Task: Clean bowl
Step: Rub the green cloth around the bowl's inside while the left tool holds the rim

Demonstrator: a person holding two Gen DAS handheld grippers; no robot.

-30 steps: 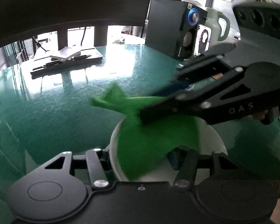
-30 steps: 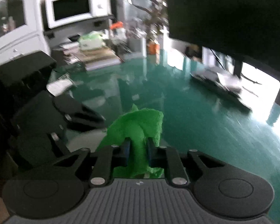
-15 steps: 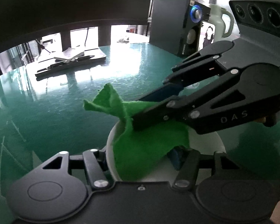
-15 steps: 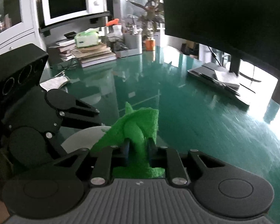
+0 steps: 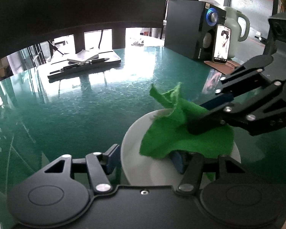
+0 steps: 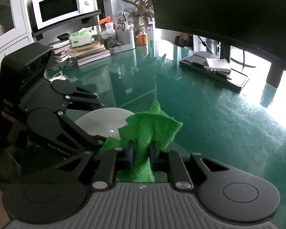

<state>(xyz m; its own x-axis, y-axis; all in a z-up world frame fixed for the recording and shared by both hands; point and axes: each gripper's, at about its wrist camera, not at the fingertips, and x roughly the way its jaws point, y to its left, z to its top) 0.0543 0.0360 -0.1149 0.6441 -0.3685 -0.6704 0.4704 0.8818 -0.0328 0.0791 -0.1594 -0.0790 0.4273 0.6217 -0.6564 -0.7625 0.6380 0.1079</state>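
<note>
White bowl point(image 5: 135, 152) resting on the green glass bench point(image 5: 85, 110), seen at the near right in the left wrist view. Left gripper point(image 5: 143, 160): its two blue-padded fingers point(image 5: 112, 158) straddle the near rim, one outside the wall and one inside the bowl, grasping the bowl by its edge. Right gripper point(image 6: 141, 152): enters from the right in the left wrist view, its fingers point(image 6: 130, 152) closing on a bunched green cloth point(image 6: 148, 131) that sits between them. The cloth lies inside the bowl, covering its right half, with a loose corner standing up past the far rim. Background, left wrist view: a dark tray with a notepad and pen point(image 5: 85, 63) at far left, a black speaker point(image 5: 196, 32), an upright phone point(image 5: 222, 43) and a pale kettle point(image 5: 236, 28) at far right. Right wrist view: a microwave point(image 6: 61, 5) on a shelf beyond the bench.
</note>
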